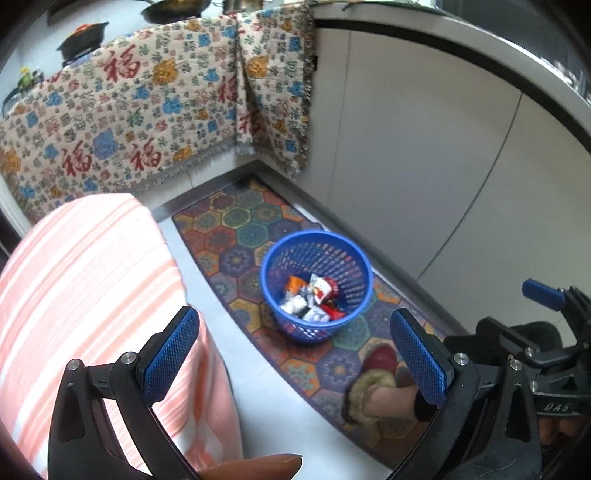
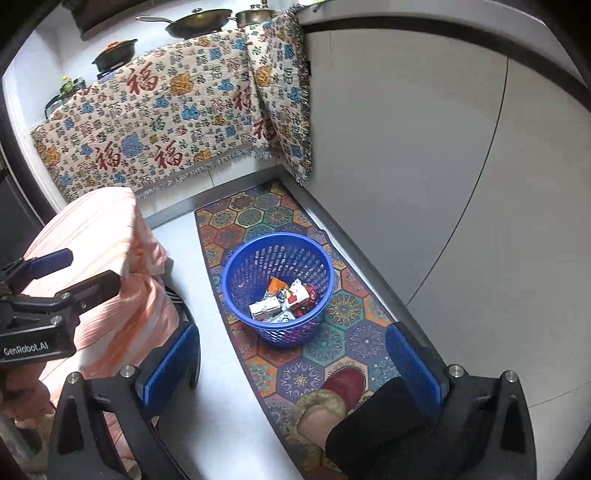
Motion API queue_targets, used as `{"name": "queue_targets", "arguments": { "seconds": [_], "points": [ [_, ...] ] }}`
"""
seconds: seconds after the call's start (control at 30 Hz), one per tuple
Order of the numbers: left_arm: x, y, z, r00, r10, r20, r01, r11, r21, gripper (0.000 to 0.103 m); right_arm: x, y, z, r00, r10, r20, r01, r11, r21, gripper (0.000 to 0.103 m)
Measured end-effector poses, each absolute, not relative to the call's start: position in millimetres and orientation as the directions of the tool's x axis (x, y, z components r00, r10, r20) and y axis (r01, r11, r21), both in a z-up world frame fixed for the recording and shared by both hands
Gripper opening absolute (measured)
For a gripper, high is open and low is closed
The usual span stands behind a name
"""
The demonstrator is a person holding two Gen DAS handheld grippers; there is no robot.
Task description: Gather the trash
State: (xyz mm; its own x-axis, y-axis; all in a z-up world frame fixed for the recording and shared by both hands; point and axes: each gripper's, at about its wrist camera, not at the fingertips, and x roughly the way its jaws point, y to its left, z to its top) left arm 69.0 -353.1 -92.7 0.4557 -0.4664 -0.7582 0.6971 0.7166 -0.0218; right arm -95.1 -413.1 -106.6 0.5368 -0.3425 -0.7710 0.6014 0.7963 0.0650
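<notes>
At the near edge of each wrist view, both tongs stand fully spread with nothing between the blue, diamond-textured pads. The left tongs (image 1: 295, 354) frame a grey floor and a patterned mat; the right tongs (image 2: 293, 363) do the same. In the right wrist view the left unit's black body reads "GenRobot.AI"; in the left wrist view the right unit shows the letters "DAS".

Below the right tongs a red slipper (image 2: 343, 384) with a fuzzy cuff rests on the mat (image 2: 325, 350), a flat rug of multicoloured hexagon medallions. A peach-and-white striped cloth (image 1: 92, 280) covers a rounded object at the left.

The blue basket (image 1: 317, 284), round, plastic and perforated, stands on the mat ahead of and below both tongs, well apart from the pads. The trash (image 1: 314, 299), crumpled red, orange and silver wrappers, lies inside on its bottom.

Farther off, a fringed woven cloth (image 1: 147, 110) printed with red "福" characters and flowers hangs over the tabletop (image 2: 55, 51), which carries a wok (image 2: 199, 22) and a black pot (image 2: 112, 55).
</notes>
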Motion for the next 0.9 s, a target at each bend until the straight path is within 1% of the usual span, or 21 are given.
{"name": "queue_targets", "arguments": {
  "seconds": [0.13, 0.9],
  "points": [
    [68, -351, -89, 0.495, -0.441, -0.749, 0.675, 0.737, 0.013, 0.103, -94, -407, -99, 0.542, -0.349, -0.765, 0.602, 0.796, 0.063, 0.103],
    [56, -348, -83, 0.512, -0.441, -0.737, 0.678, 0.734, 0.032, 0.103, -100, -400, -92, 0.553, -0.355, -0.754, 0.602, 0.796, 0.066, 0.103]
  ]
}}
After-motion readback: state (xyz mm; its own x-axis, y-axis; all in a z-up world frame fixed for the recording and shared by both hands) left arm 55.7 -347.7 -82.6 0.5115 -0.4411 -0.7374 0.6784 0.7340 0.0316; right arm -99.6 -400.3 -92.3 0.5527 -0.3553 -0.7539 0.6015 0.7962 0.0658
